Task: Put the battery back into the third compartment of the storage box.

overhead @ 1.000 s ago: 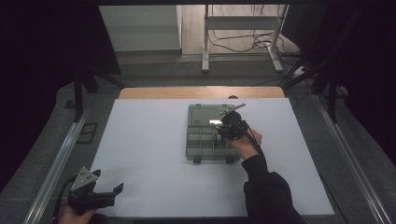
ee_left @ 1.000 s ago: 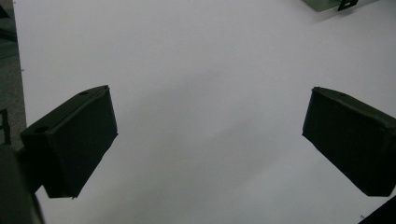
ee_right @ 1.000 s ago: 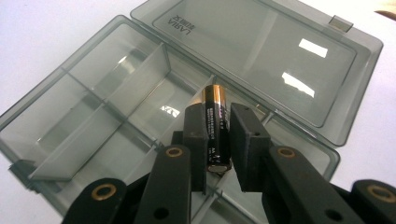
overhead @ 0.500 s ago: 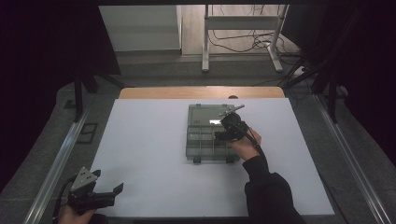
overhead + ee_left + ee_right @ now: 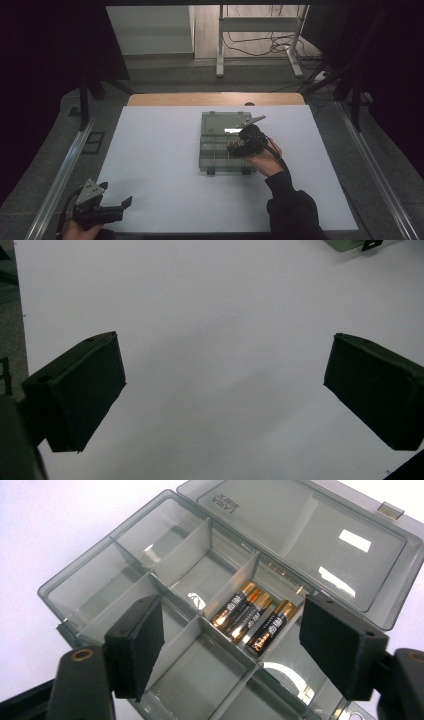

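Desk [image 5: 165,165] unchanged; box [image 5: 216,150] sits mid-desk, lid open, same spot as a second ago. Right claw [image 5: 230,645] has dipped slightly lower over it, jaws spread, empty, just above three batteries [image 5: 250,616] lying in one middle compartment. Probably a pick-up coming. Left claw [image 5: 107,207] parked at near-left corner, spread, unmoved.

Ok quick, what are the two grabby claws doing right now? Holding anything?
Left gripper: open, holding nothing, over the bare white table.
Right gripper: open, holding nothing, above the batteries in the open organizer box.
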`<state>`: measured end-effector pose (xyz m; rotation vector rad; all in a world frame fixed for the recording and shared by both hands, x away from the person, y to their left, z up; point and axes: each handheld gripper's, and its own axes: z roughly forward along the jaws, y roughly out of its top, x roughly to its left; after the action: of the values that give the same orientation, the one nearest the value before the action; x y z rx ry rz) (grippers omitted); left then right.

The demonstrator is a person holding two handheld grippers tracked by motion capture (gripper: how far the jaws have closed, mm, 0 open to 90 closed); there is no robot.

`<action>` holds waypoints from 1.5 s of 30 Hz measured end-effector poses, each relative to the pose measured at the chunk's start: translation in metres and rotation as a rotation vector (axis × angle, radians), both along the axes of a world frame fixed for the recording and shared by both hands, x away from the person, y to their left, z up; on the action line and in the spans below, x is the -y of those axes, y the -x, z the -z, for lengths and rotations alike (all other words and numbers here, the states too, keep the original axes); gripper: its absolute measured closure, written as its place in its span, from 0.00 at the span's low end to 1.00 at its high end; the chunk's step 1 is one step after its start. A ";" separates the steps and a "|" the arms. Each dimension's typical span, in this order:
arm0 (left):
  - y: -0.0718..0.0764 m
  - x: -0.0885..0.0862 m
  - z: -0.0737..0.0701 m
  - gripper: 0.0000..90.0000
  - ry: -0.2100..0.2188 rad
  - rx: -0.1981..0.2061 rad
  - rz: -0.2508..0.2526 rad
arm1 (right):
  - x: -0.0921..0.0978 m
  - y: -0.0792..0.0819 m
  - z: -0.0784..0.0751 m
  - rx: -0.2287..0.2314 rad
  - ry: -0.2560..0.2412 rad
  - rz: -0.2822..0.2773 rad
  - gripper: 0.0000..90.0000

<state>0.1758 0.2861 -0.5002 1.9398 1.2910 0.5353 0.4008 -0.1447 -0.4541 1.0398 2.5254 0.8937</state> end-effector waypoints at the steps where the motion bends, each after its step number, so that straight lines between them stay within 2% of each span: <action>1: 0.000 0.000 0.000 0.04 0.000 0.000 0.000 | 0.000 0.001 0.000 0.000 -0.004 -0.004 0.24; 7: 0.000 0.000 0.000 0.04 -0.002 0.001 0.001 | 0.000 0.008 -0.001 -0.006 0.010 -0.016 0.17; 10: 0.000 0.000 0.000 0.04 -0.002 0.002 0.002 | 0.001 0.011 -0.001 -0.016 0.001 -0.020 0.14; 14: 0.000 0.000 0.000 0.04 -0.003 0.002 0.002 | 0.003 0.015 -0.001 -0.006 -0.009 -0.027 0.10; 21: 0.001 0.000 0.000 0.04 -0.002 0.003 0.003 | 0.007 0.023 0.001 0.005 0.014 -0.038 0.05; 36: 0.001 0.001 0.000 0.04 -0.009 0.004 -0.002 | 0.014 0.042 -0.006 0.031 0.016 -0.050 0.01; 45: 0.001 0.001 -0.001 0.04 -0.009 0.004 -0.004 | 0.017 0.056 -0.011 0.067 0.017 -0.064 0.01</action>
<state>0.1749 0.2850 -0.4997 1.9430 1.2926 0.5480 0.3449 -0.1620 -0.4431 0.9131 2.5188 0.9076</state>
